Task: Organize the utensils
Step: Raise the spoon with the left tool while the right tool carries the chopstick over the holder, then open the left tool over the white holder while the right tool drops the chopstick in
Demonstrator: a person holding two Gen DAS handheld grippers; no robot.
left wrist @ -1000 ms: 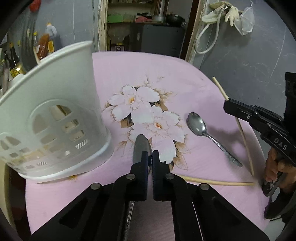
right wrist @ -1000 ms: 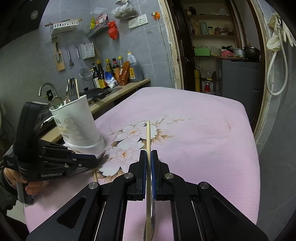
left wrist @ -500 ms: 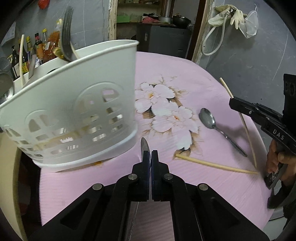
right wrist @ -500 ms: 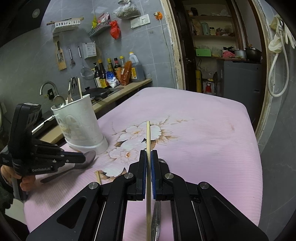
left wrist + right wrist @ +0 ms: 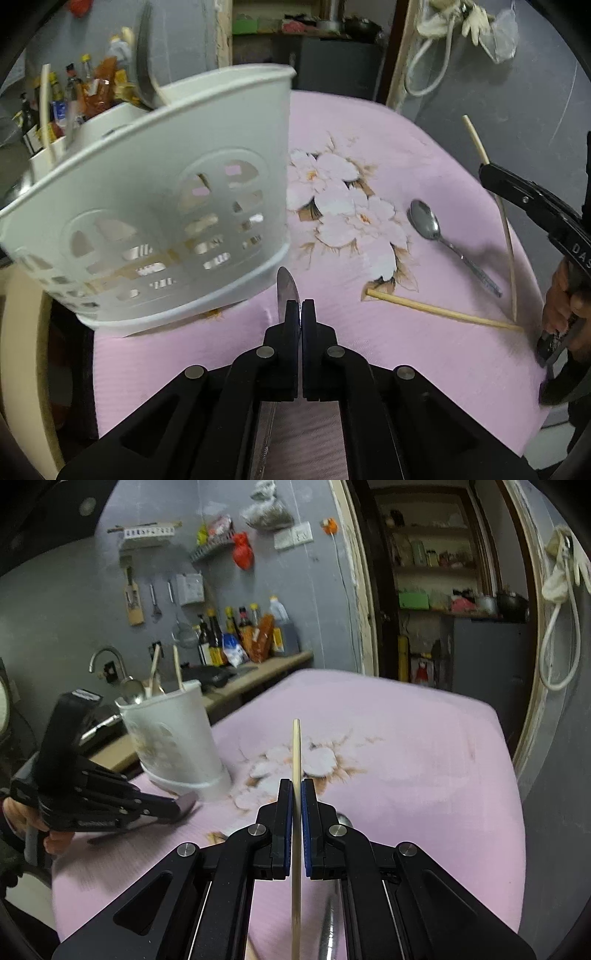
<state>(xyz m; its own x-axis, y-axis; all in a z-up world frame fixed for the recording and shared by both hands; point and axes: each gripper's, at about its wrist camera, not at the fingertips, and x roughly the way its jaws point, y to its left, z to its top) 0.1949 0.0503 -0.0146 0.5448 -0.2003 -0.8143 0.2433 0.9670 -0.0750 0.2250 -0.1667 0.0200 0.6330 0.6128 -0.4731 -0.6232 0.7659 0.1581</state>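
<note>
Though blurred, holder (image 5: 155,206) hides spoon (image 5: 287,291) tip past L jaws.

The only lettering that can be read is "DAS" in pale capitals on the black arm of the right gripper (image 5: 484,168), well to the right of the white utensil holder (image 5: 159,206) in the left wrist view. The left gripper (image 5: 186,806) carries a line of pale print beside that holder, too blurred to read.
</note>
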